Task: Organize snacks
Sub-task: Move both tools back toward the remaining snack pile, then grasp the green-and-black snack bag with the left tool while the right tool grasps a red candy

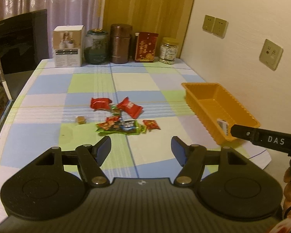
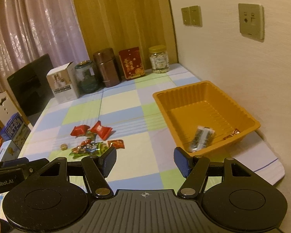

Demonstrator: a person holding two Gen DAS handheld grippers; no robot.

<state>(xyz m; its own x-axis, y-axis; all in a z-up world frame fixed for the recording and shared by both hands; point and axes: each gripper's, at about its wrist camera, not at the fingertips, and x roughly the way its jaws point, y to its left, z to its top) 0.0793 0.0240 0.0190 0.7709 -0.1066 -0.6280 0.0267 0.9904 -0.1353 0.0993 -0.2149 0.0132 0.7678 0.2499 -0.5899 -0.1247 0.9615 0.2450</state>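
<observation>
Left wrist view: I see the left gripper at lower centre, its fingers spread apart and holding nothing, above the checked surface. A cluster of snacks lies mid-frame: two red packets, a green-edged packet, a small red packet and one small brown piece to the left. The orange tray sits at right, near the wall, with a pale packet just inside its near end. Part of the right gripper's body enters from the right edge.

Right wrist view: I see the right gripper at lower centre, fingers apart and empty. The tray lies ahead, right of centre, containing a silvery packet and a small red-brown packet. The snack cluster lies left of centre on the surface. Jars and boxes line the far edge.
</observation>
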